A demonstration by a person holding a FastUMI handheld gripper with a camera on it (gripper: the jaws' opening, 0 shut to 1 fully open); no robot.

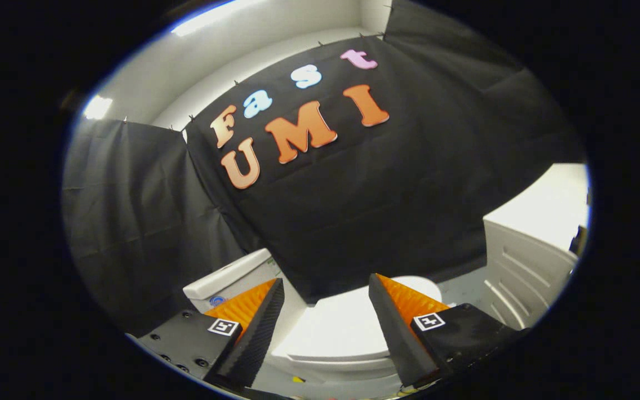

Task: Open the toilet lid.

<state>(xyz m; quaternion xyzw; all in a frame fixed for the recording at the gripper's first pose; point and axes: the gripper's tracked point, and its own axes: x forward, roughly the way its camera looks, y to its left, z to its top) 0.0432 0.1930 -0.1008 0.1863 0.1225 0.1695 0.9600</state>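
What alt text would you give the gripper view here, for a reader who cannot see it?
The gripper hangs open above a white toilet, its two fingers spread apart with the closed toilet lid showing between and beyond them. The toilet tank sits beyond the left finger, a white ribbed cabinet stands off to the right, and black cloth walls the booth behind.

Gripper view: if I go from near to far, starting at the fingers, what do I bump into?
The open gripper, fingers apart and holding nothing → the closed toilet lid between and just beyond them → the toilet tank → the black cloth wall behind.
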